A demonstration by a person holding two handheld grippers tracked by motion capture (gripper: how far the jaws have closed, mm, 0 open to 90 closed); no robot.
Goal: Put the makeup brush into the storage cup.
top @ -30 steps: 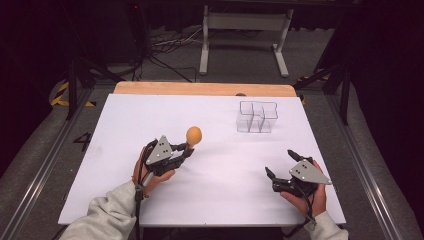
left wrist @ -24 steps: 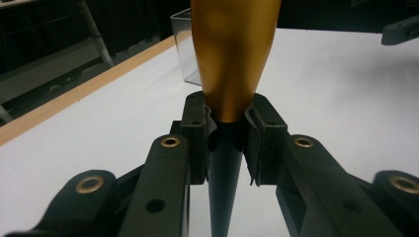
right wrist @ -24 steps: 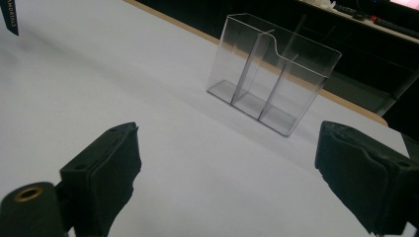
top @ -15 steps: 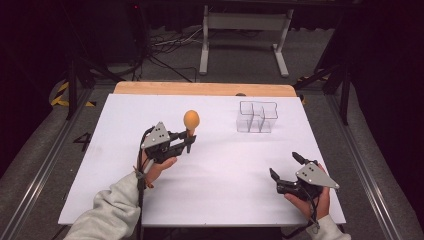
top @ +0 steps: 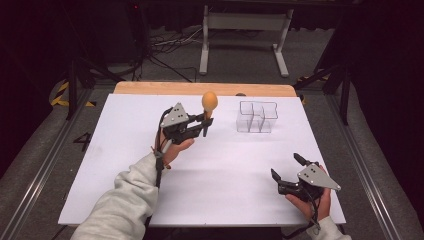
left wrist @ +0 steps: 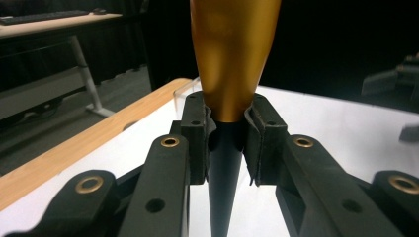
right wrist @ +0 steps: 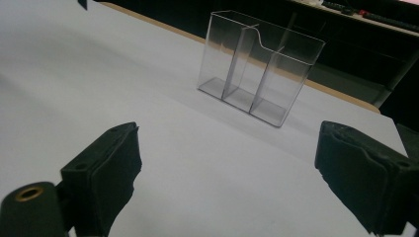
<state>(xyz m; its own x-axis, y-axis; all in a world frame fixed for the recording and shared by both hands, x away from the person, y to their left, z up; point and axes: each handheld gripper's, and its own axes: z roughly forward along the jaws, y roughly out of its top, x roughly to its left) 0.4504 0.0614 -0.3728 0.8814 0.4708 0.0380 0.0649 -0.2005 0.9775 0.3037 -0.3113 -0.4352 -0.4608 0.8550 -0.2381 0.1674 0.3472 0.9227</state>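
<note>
Grip was firm on the left side: the left gripper (top: 205,121) had its jaws clamped on a brush-like tool (top: 209,106) with an orange-gold bulb on top and a thin black pointed shaft below. In the left gripper view the two black pads (left wrist: 196,129) pressed in on the tool (left wrist: 232,59) right where the gold part narrows into the dark shaft, and that shaft ran down between the jaws. The tool stood roughly upright, bulb uppermost, held clear above the white table (top: 120,150), over its far half and left of the middle. The person's left hand (top: 175,147), in a pale grey sleeve (top: 125,205), carried the gripper from below.

To the right of the tool, and apart from it, sat a clear plastic organizer (top: 257,117) with upright dividers, on the white surface near the wooden far edge (top: 150,88). The right gripper view looked straight at that organizer (right wrist: 259,69), showing three narrow compartments side by side, all of them see-through down to the base.

Over on the near right corner, the right gripper (top: 286,167) lay low in the person's right hand (top: 310,202), its jaws spread wide with nothing between them. Its two pads (right wrist: 106,163) stood far apart over the bare table (right wrist: 212,168), well short of the organizer.
</note>
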